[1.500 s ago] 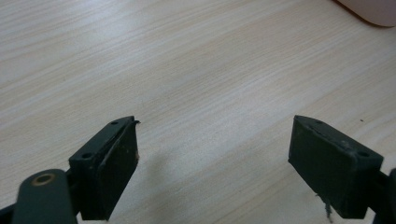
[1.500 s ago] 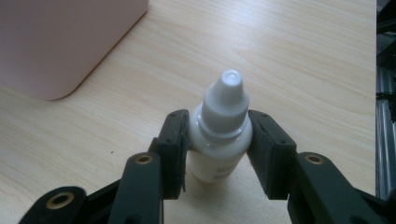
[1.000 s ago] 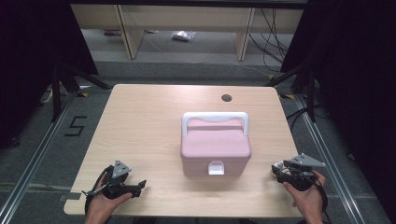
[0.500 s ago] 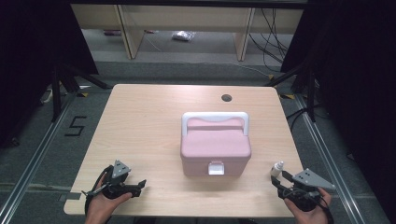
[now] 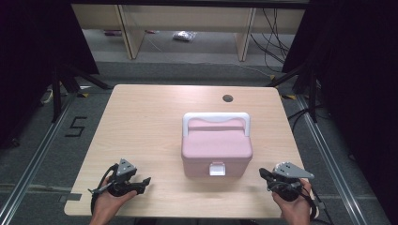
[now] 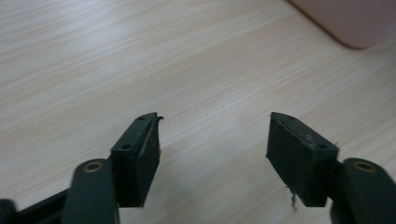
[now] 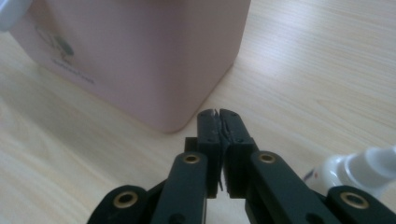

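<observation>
- Right gripper point(image 5: 264, 173): held low at the near right of the table point(image 5: 141, 122). In the right gripper view its jaws are pressed together with nothing between them point(image 7: 219, 114).
- Pink box point(image 5: 216, 150): stands just left of the right gripper, apart from it. In the right gripper view the near corner of the box point(image 7: 140, 56) rises directly ahead of the closed jaw tips without touching them.
- White bottle point(image 7: 359, 170): lies on the table beside the right gripper's right jaw arm, as the right gripper view shows.
- Left gripper point(image 5: 146, 180): held at the near left of the table, well apart from the box. In the left gripper view the jaws stand spread wide point(image 6: 212, 135) over bare wood, with one pink corner of the box point(image 6: 345, 23) at the top right.
- Box details: white handle point(image 5: 216, 118) lies folded toward the far side; white latch point(image 5: 217, 168) faces the near edge.
- Open room: bare tabletop extends left of and beyond the box; a round hole point(image 5: 227, 98) sits near the far edge. Both grippers sit close to the near edge.
- Change from the earlier frames: the right gripper has drawn back toward the near edge and turned to point left at the box; the left gripper and the box have not moved.
</observation>
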{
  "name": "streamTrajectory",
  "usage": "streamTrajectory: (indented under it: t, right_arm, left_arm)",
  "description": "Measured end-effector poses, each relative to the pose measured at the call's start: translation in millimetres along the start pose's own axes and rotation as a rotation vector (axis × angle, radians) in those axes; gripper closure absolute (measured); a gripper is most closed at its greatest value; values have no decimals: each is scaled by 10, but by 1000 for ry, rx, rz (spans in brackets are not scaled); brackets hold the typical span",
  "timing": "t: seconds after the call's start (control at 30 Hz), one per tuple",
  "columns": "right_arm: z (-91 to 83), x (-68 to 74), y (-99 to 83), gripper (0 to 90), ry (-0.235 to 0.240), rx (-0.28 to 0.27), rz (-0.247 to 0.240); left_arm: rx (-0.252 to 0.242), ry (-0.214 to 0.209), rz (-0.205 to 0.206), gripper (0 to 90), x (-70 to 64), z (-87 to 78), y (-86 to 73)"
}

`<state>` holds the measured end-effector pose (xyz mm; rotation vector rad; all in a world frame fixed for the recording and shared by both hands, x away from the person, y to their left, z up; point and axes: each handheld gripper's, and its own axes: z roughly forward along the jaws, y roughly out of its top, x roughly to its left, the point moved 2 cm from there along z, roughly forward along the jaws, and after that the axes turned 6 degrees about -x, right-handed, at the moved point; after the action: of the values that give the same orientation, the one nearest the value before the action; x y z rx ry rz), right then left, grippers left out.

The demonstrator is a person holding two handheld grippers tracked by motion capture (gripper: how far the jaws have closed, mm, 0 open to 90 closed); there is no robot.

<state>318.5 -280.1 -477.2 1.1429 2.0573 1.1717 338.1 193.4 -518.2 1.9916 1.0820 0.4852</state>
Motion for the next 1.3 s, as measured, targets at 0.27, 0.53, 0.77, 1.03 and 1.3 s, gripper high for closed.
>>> streamTrajectory:
  t: [0.27, 0.53, 0.77, 1.03, 1.3]
  right_arm:
    - [254, -41, 86, 900, -33, -5, 1]
    - [411, -49, 146, 900, -31, -1, 58]
    - [508, -49, 198, 900, -11, -16, 6]
    - [520, -27, 205, 900, 26, -25, 15]
    - [495, 9, 203, 900, 18, -21, 11]
  left_arm:
    - [-45, -55, 62, 723, -134, 252, 233]
    - [-76, -68, 65, 885, -205, 508, 463]
    - [-98, -139, 84, 897, -374, 645, 598]
    - [-125, -194, 73, 897, -501, 714, 646]
    - [-144, -194, 83, 897, -526, 721, 630]
